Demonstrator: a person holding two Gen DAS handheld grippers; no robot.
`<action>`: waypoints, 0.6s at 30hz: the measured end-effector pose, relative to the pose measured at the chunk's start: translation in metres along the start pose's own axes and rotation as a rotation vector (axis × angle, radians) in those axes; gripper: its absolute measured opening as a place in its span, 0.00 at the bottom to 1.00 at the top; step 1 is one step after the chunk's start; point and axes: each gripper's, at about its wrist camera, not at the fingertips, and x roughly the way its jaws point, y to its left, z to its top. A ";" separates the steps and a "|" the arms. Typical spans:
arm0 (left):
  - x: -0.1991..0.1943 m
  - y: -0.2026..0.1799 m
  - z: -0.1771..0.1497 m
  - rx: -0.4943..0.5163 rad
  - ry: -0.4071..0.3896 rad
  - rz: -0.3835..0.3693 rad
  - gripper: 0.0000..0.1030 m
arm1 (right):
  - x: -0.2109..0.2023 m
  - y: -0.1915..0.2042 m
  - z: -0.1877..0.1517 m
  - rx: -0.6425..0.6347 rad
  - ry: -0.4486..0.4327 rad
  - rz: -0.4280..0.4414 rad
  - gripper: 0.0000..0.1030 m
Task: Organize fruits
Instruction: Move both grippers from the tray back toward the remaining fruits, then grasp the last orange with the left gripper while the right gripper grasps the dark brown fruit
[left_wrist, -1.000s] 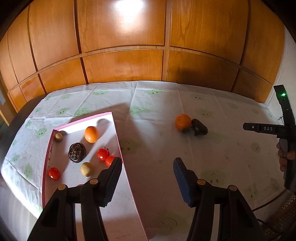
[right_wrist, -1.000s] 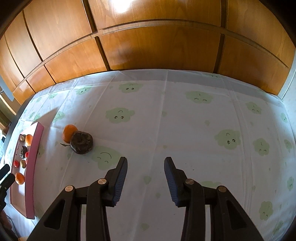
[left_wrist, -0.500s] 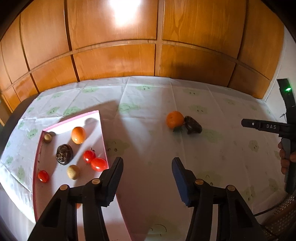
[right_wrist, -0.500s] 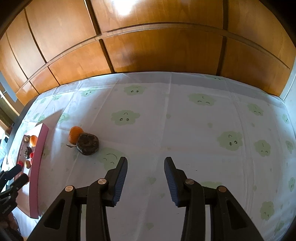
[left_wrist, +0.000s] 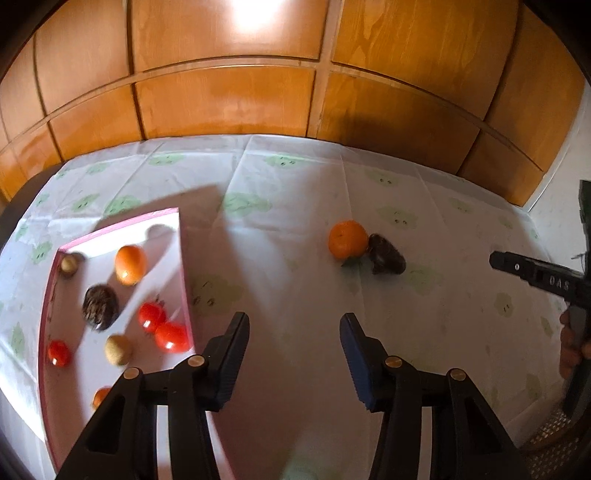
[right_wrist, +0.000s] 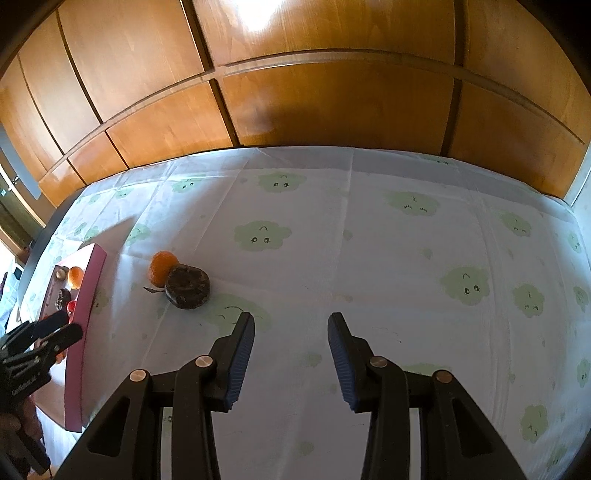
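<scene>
The pink tray (left_wrist: 184, 258) on the table (left_wrist: 295, 206) is seen left of the left claw (left_wrist: 293, 325), holding oranges, tomatoes and other fruits. The loose orange (left_wrist: 347, 238) and dark fruit (left_wrist: 386, 254), touching, lie ahead of that empty claw, whose jaws have just been closing. The right claw (right_wrist: 291, 325) is released, empty.

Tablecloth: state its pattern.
White tablecloth printed with pale green smiling clouds; clearest in the right wrist view.

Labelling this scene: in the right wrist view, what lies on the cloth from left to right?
Left gripper → pink tray → orange → dark round fruit.
</scene>
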 end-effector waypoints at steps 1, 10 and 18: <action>0.004 -0.004 0.005 0.007 -0.003 -0.009 0.50 | 0.000 0.000 0.000 0.001 0.000 0.003 0.41; 0.053 -0.017 0.056 -0.115 0.040 -0.110 0.50 | 0.000 0.002 0.001 -0.003 0.006 0.004 0.41; 0.108 -0.026 0.084 -0.163 0.121 -0.112 0.53 | 0.004 0.005 0.001 -0.015 0.024 0.011 0.41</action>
